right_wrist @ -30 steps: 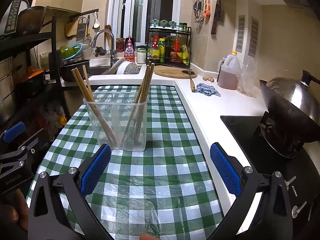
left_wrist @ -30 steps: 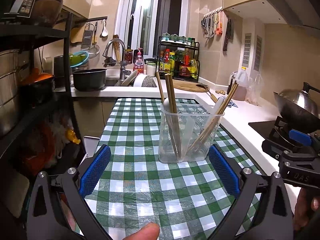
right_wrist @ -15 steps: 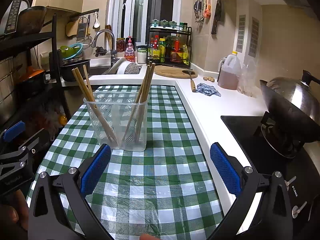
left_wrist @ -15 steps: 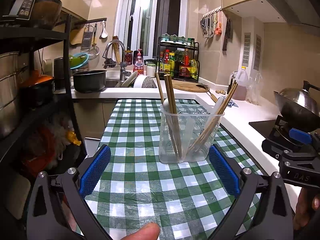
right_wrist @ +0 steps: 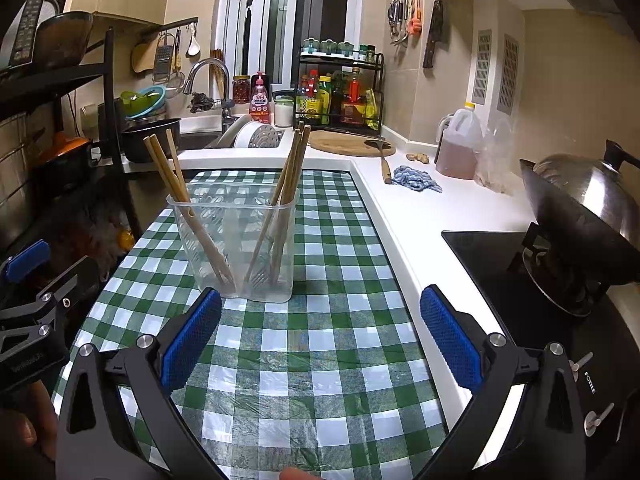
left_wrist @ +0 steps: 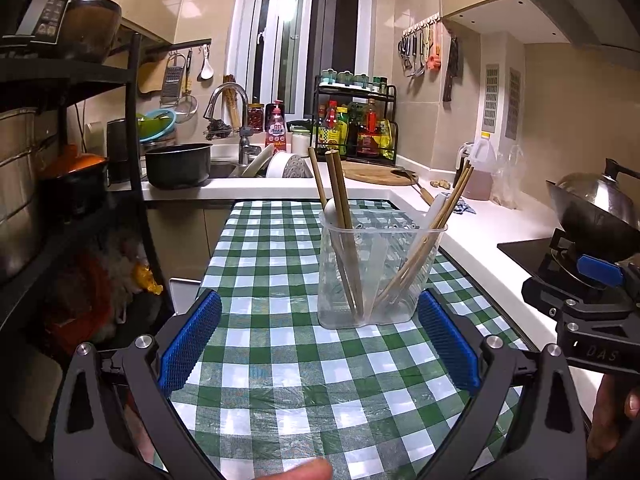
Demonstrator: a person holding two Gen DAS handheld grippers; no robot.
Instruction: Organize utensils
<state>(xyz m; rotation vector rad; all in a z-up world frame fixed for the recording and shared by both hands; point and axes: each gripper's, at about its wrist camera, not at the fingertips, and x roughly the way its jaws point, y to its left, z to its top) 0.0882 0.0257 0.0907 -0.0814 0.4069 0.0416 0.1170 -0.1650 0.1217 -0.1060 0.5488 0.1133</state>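
A clear plastic utensil holder (left_wrist: 380,276) (right_wrist: 236,248) stands upright on the green checked tablecloth (left_wrist: 280,360) (right_wrist: 304,344). Several wooden chopsticks (left_wrist: 340,200) (right_wrist: 168,168) lean inside it, some to each side, along with a white spoon (left_wrist: 434,208). My left gripper (left_wrist: 318,340) is open and empty, just short of the holder, which sits right of centre. Also open and empty, my right gripper (right_wrist: 320,332) has the holder ahead and left of centre. The body of each gripper shows at the edge of the other's view.
A white counter (right_wrist: 432,208) runs along the right with a wok (right_wrist: 584,204) on a black hob, an oil jug (right_wrist: 458,144), a blue cloth (right_wrist: 416,179) and a cutting board. A sink, pot (left_wrist: 178,164) and bottle rack stand at the back. Black shelving (left_wrist: 72,184) lines the left.
Both views barely shift; the left gripper has drifted very slightly. The holder and its utensils have not moved, and both grippers stay open.
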